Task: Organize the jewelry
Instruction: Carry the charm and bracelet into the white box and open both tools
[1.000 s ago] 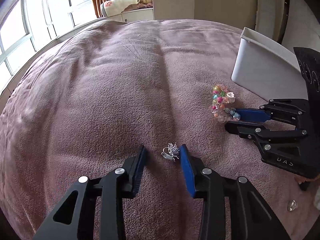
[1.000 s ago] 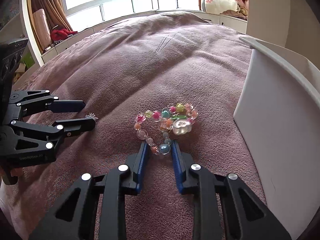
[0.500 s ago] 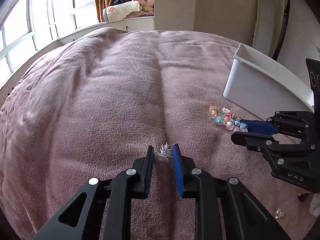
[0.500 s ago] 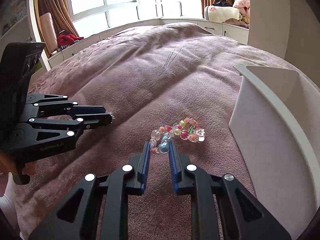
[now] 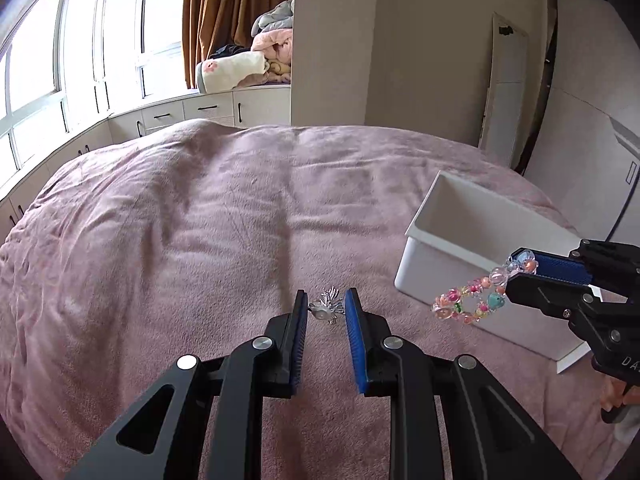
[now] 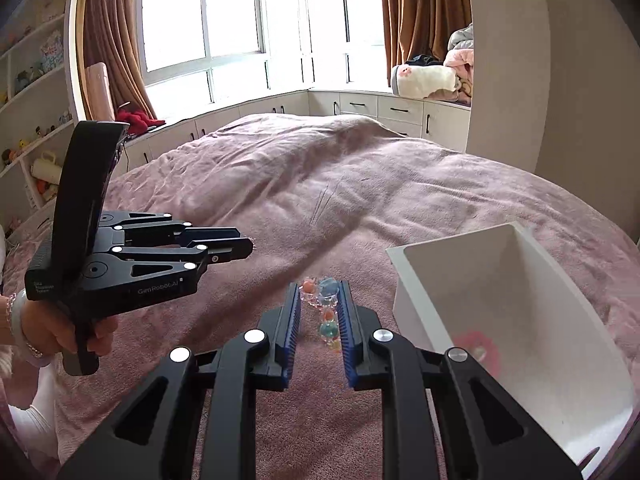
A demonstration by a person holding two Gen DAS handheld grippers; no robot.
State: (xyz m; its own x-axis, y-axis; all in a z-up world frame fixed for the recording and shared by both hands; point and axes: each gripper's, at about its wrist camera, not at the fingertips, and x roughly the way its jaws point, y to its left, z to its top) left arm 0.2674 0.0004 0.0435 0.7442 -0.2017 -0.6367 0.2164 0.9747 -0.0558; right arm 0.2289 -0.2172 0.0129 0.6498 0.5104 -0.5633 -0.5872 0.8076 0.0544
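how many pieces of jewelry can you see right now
3: a silver brooch between the left gripper fingers, a beaded bracelet hanging from the right gripper, a blurry pink piece inside the white bin. More may be hidden.

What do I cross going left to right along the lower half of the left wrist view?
Pink bedspread → left gripper shut on the silver brooch → beaded bracelet hanging in the air → right gripper holding it, white bin behind.
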